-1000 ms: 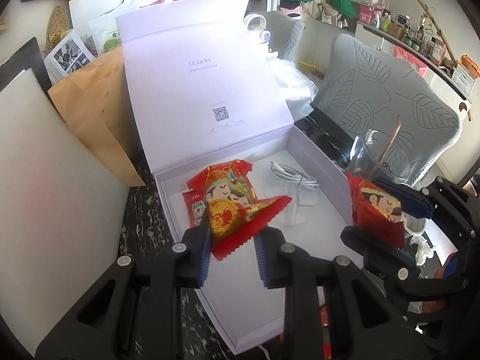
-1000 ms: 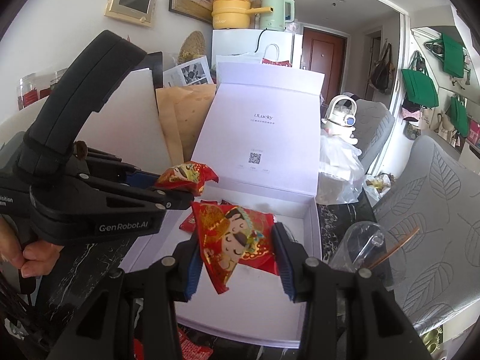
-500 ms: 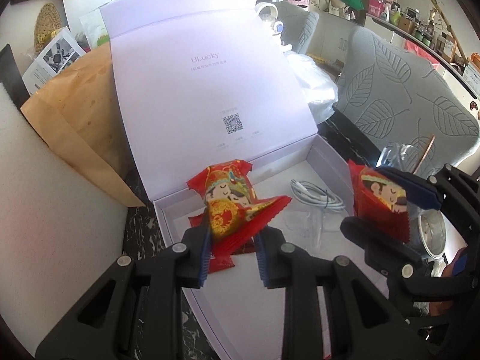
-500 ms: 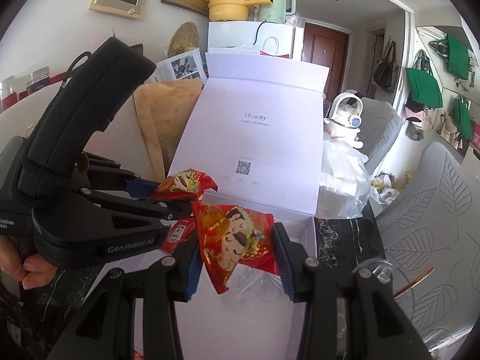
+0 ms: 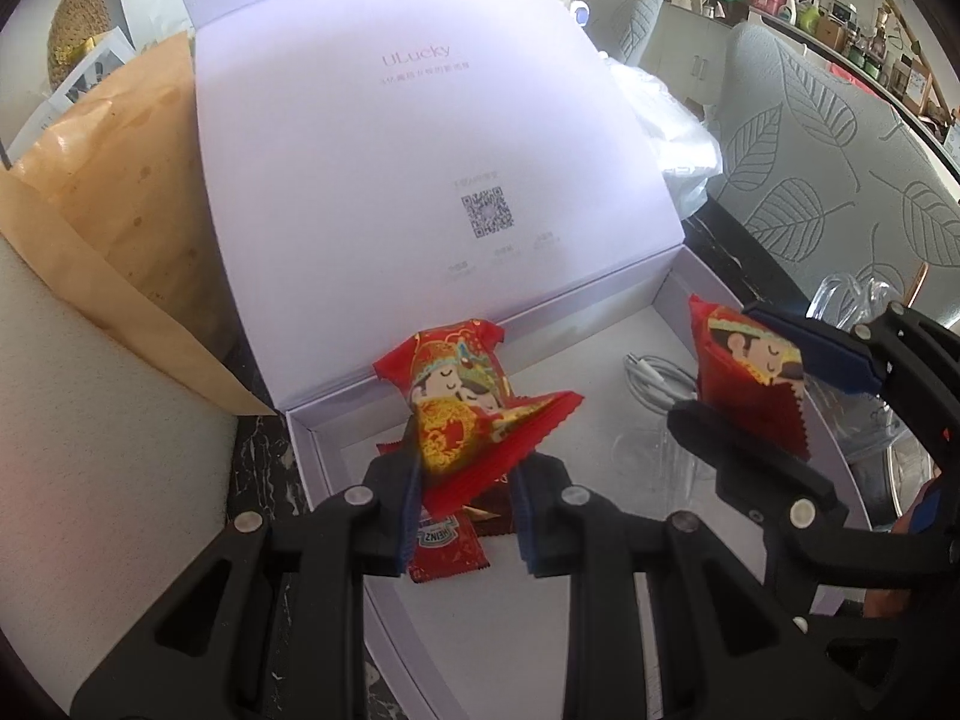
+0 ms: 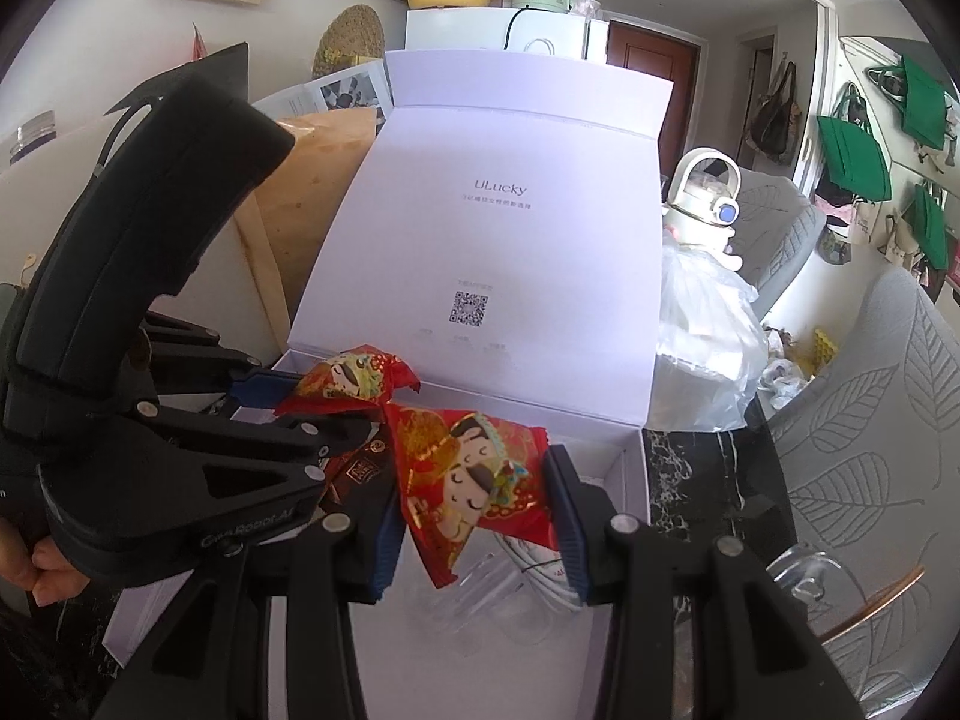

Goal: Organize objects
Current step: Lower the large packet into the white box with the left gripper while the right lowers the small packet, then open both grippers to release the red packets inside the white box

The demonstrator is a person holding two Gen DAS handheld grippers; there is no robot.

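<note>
Two red snack packets are hanging over the open white box (image 5: 336, 468), one in each claw we are holding. Our left claw (image 5: 465, 483) is pinching the crimped end of the first red packet (image 5: 462, 396), its blue pads closed tight on the wrapper, above the near left corner of the box. Our right claw (image 6: 474, 516) is clamping the second red packet (image 6: 474, 480) across its width, the pads pressing on both side edges, and it is hanging over the right half of the box.

Inside the box we are seeing a Heinz ketchup sachet (image 5: 444, 546) lying flat under the left claw, a dark brown wrapper (image 6: 360, 471) just beside it, and a coiled white cable (image 5: 651, 378) toward the right wall. The box lid (image 5: 420, 138) is standing upright behind, with a QR code printed on it. A brown paper bag (image 5: 114, 192) is leaning left of the lid. The box is sitting on a dark marbled worktop (image 6: 690, 474), and a clear plastic bag (image 6: 702, 330) is bunching beside its right wall.
</note>
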